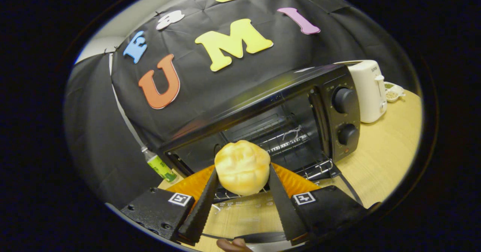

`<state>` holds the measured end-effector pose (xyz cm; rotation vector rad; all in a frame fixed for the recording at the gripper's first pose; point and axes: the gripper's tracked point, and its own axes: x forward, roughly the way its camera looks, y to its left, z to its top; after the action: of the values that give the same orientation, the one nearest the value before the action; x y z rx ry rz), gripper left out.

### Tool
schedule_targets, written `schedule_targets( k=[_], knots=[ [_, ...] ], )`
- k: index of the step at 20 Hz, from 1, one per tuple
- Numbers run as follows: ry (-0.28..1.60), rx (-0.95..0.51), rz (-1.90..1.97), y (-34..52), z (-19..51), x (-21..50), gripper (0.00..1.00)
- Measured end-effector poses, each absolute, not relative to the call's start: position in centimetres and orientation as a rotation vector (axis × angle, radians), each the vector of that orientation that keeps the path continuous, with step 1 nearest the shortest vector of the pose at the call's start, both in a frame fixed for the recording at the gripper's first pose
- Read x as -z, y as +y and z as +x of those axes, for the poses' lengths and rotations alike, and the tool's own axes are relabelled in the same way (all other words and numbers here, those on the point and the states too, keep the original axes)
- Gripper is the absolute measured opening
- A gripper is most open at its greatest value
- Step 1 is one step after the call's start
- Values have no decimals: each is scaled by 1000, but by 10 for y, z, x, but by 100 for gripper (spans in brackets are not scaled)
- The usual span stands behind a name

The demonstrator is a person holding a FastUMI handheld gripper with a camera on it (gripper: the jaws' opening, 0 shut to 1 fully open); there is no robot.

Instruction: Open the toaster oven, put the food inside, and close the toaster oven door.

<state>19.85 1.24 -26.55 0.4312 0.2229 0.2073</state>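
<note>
My gripper is shut on a round pale-yellow bun, both fingers pressing on its sides. The bun hangs just in front of the black toaster oven, whose door is folded down under my fingers. Beyond the bun the oven's dark inside shows a wire rack. An orange tray sits at the oven's mouth, right under the bun. Two round knobs are on the oven's right panel.
A white pop-up toaster stands to the right of the oven, with a small dish behind it. A green-labelled bottle stands left of the oven. The wooden table stretches to the right. Part of a hand is below the fingers.
</note>
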Motion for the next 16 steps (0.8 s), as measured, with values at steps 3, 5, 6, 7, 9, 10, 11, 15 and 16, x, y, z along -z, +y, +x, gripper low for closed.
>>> schedule_targets(
  k=[3,5,6,7,9,10,11,15,16],
  knots=[
    [195,-188,413,14,226,267,84],
    [243,-252,438,31,231,266,85],
    [246,-247,447,33,235,266,86],
    [219,-208,462,27,241,262,86],
    [212,-163,489,20,248,262,85],
    [214,-156,508,16,252,262,86],
    [218,-147,523,14,254,261,86],
    [247,-144,533,14,262,260,90],
    [237,-121,510,11,261,260,93]
  ],
)
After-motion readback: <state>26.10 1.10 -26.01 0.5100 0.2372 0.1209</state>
